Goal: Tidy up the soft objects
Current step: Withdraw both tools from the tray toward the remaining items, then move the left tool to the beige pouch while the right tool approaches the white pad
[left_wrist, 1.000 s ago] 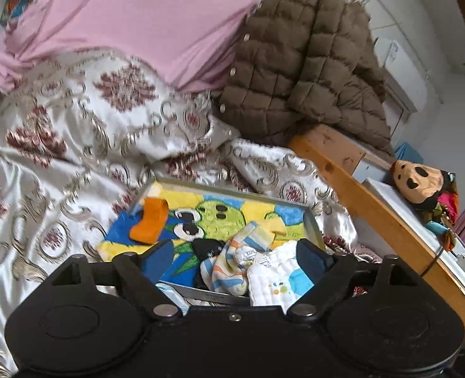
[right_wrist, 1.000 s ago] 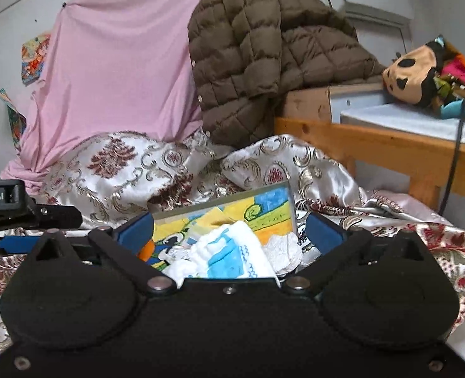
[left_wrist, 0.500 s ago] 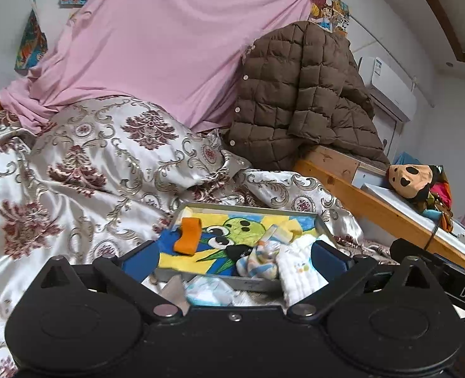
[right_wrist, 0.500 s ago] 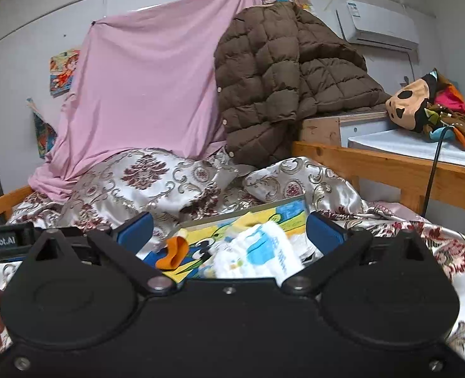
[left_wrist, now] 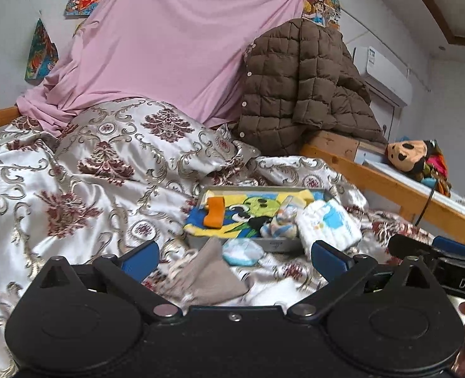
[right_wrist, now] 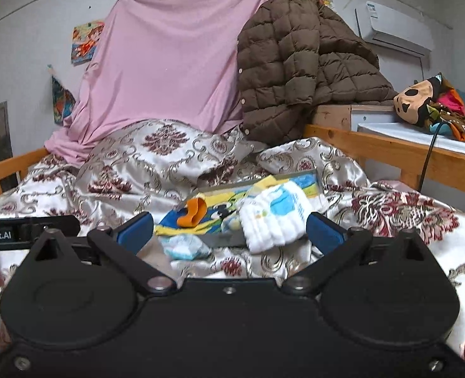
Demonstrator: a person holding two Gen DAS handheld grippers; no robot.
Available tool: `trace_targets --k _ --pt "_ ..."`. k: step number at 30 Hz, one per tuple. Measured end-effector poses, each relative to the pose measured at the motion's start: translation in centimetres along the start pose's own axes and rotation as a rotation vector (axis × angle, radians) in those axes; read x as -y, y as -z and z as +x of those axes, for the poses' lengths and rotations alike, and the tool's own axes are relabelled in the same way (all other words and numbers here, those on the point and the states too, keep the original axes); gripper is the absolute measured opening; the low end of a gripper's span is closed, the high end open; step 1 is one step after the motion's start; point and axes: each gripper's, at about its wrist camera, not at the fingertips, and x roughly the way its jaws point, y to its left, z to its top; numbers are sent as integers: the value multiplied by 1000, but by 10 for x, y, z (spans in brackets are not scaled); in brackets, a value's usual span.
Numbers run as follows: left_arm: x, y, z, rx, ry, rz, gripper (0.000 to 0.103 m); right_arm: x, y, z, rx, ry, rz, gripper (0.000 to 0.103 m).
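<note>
Both tongs spread wide, empty: left tongs (left_wrist: 234,256), right tongs (right_wrist: 229,228). Tray (left_wrist: 275,245) on bed at 12 o'clock, holding orange piece (left_wrist: 215,211) & white cloth (left_wrist: 328,223) overhanging rim. Loose grey pouch (left_wrist: 209,275) & pale-blue bundle (left_wrist: 242,252) just short of tray; approach low w/ left, pinch pouch mid-fold, avoid snagging bedspread (left_wrist: 75,173)

Grey cloth (left_wrist: 205,275) partly behind gripper body

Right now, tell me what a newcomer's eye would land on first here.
The big pink sheet hung across the back wall, with the brown quilted jacket draped to its right. Nearer, a shallow tray on the patterned satin bedspread holds a bright cartoon cloth; a white-and-blue folded cloth overhangs its right corner.
</note>
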Motion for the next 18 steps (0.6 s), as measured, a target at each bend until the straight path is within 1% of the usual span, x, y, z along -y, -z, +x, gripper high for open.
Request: trace_targets --k 4,6,10,18 --pt "-3 11 -13 -14 -8 48 102 -8 10 -14 -15 2 -16 102" --pt "-4 16 -18 -29 -5 56 102 -12 16 -25 -27 1 -19 102" --pt "-11 26 -23 -73 -5 34 102 -15 24 -32 -63 6 -25 102" --pt "-21 42 -24 -124 -23 4 102 -16 35 -33 -130 22 -23 102"
